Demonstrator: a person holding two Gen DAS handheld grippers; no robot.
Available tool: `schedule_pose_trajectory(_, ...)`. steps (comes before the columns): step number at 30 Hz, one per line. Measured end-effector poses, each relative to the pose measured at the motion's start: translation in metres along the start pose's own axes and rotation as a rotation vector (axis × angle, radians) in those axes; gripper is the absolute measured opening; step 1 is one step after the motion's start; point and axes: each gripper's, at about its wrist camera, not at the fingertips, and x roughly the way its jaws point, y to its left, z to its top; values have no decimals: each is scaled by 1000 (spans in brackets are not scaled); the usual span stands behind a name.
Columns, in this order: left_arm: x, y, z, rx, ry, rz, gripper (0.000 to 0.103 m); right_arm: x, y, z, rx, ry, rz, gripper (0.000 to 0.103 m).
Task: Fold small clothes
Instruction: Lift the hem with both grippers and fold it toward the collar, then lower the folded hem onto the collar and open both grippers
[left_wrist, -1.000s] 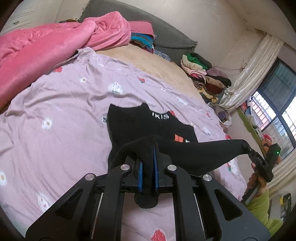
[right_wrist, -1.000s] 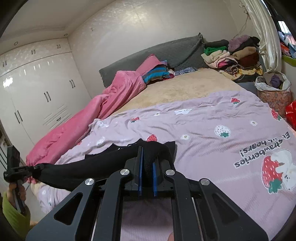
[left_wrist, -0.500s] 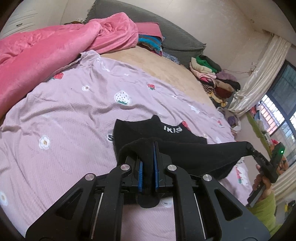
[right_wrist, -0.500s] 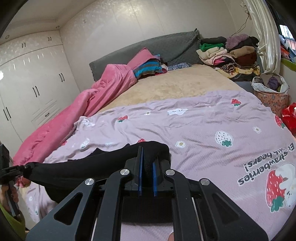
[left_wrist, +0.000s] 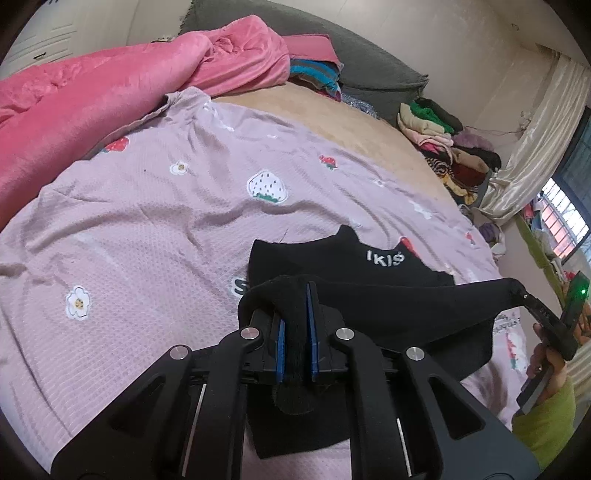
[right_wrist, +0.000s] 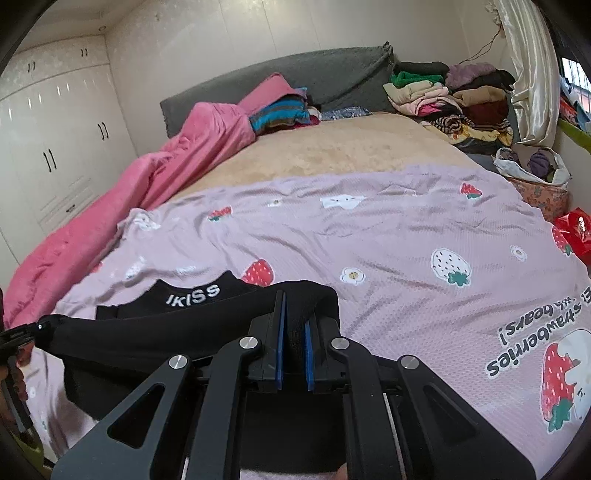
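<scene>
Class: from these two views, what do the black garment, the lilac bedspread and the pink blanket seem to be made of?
Black garment: probably a soft matte knit; it drapes limply.
Lilac bedspread: seemingly woven cotton; waffle-like grid, printed strawberries.
Pink blanket: likely plush fleece; soft sheen, thick folds.

Both views are lit by soft, even daylight. In the left wrist view the light is seen entering through a window (left_wrist: 565, 221) at the right edge, where the panes are washed out and the pale curtain (left_wrist: 535, 147) beside it is brightly lit. Only faint shadows are cast in the creases of the lilac bedspread (left_wrist: 147, 229). Small glints are picked up on the glossy wardrobe doors (right_wrist: 55, 122) in the right wrist view. Strong fisheye bending is shown towards the edges, and the corners are cut off by a black circular vignette. Detail in the black garment (right_wrist: 147, 332) is largely lost to darkness. Slight softness is noticed near the rims; the centres are rendered sharply.
</scene>
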Motion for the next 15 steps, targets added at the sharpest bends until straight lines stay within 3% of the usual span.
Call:
schedule_pose_trajectory(5, 14, 8, -4, -9, 21, -4, 6, 17, 5, -5, -22, 25, -33, 8)
schedule_pose_trajectory(8, 14, 9, -3, -3, 16, -13, 8, 25, 6, -9, -27, 29, -55, 15)
schedule_pose_trajectory(9, 12, 8, -3, 1, 13, -11, 11, 26, 6, -10, -26, 28, -68, 27)
schedule_pose_trajectory(10, 10, 7, -2, 6, 8, -12, 16, 26, 6, -12, -22, 22, -69, 32)
schedule_pose_trajectory(11, 8, 5, -2, 11, 0, -9, 19, 26, 5, -13, -15, 19, -65, 34)
schedule_pose_trajectory(12, 3, 4, -1, 22, -20, 10, 33, 26, 5, -14, -9, 19, -63, 34)
schedule_pose_trajectory(13, -2, 3, 0, 32, -37, 22, 39, 25, 4, -16, -4, 19, -63, 34)
schedule_pose_trajectory(15, -8, 3, 2, 34, -48, 14, 39, 24, 4, -18, -1, 19, -58, 38)
